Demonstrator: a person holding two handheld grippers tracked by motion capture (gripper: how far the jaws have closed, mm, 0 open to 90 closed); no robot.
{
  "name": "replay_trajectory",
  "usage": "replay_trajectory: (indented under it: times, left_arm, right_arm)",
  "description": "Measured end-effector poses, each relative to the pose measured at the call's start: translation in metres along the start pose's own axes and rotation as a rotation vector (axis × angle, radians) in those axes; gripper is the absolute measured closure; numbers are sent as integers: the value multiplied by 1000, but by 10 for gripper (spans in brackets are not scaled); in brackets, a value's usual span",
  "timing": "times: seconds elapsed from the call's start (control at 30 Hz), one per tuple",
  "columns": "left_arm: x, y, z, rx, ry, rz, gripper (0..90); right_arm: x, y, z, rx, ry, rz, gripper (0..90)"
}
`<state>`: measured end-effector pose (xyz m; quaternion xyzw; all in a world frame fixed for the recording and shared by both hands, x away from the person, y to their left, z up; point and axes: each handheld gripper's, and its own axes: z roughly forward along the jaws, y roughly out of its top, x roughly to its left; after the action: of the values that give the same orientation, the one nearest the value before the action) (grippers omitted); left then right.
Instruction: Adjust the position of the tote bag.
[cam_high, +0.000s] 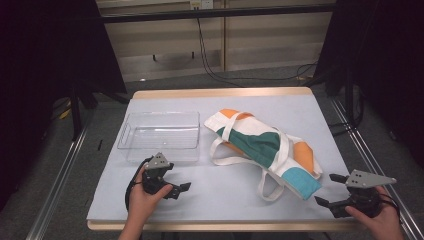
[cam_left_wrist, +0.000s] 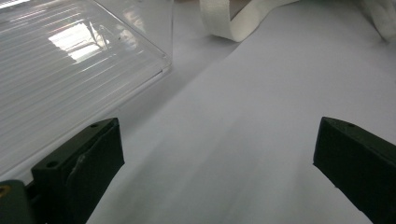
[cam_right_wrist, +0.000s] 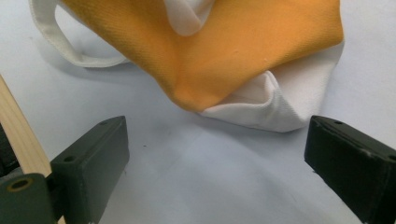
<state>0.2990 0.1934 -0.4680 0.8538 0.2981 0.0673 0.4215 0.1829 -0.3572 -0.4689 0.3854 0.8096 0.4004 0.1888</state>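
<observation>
Left tool (cam_high: 176, 185): sitting low over the near left part of the worktop, gripped by the person's left hand (cam_high: 142, 200); its jaws are standing spread wide with nothing between them, as the left gripper view is showing bare surface in the gap.
Right tool (cam_high: 331, 189): sitting at the near right corner of the worktop, gripped by the person's right hand (cam_high: 380, 220); its jaws are standing spread apart, empty, and pointing toward the bag.
Bag (cam_high: 265, 147): a cloth tote with orange, dark green, light blue and white patches is lying flat and slightly crumpled on the middle to right part of the worktop, running on a slant from the far centre to the near right.
Bag corner (cam_right_wrist: 261, 100): in the right gripper view an orange and white corner of the cloth is lying just ahead of the right tool's jaws, near them but not touching.
Handles (cam_high: 225, 155): the white straps are looping out on the near side of the bag and resting on the worktop; one strap (cam_left_wrist: 224, 21) is showing at the top of the left gripper view, well ahead of the left tool.
Clear tray (cam_high: 160, 131): a transparent plastic bin is standing on the left part of the worktop, just beside the bag and just beyond the left tool.
Worktop (cam_high: 225, 195): a pale grey sheet with a wooden edge is carrying everything.
</observation>
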Motion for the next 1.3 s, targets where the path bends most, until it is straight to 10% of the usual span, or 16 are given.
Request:
replay_trajectory:
  times: [0.23,0.63,1.07,1.3]
  left_arm:
    - [-1,1,2,-4,-12,1,15]
    - [-4,3,8,13,-33,11,15]
    - [-5,4,11,21,-37,3,18]
    - [-6,5,13,30,-41,14,18]
  right_arm:
    - [2,-1,1,-4,0,-4,84]
    - [11,2,-2,-13,1,-35,393]
    - [16,8,10,-50,36,-22,419]
    - [16,17,23,-52,5,-26,646]
